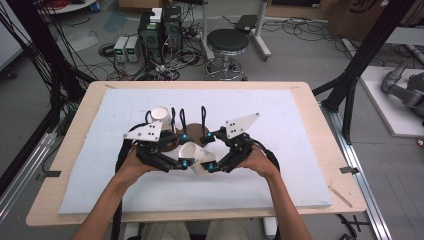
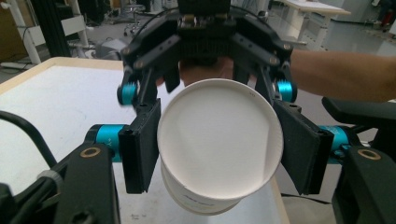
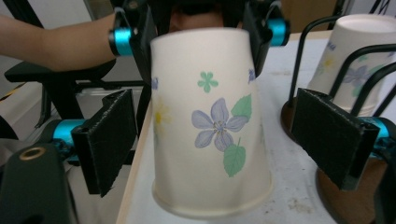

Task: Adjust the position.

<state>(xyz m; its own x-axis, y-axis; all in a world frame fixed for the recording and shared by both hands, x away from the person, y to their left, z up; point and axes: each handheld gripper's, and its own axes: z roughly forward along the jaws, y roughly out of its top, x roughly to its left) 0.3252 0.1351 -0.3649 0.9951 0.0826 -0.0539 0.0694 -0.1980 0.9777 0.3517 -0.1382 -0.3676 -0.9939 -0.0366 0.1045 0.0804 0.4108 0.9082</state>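
White paper cup printed with lilac flowers and green leaves; no legible writing. Left gripper pinches it near its base; right gripper jaws stand spread beside it, not touching.

A light wooden table carries a pale blue-white foam mat that covers nearly all of its top, leaving a bare wood border on every side. Near the mat's middle stands a round brown cup rack with black wire loops rising from its base. A white paper cup sits upside down on the rack's left side. The table itself stands on a grey floor.
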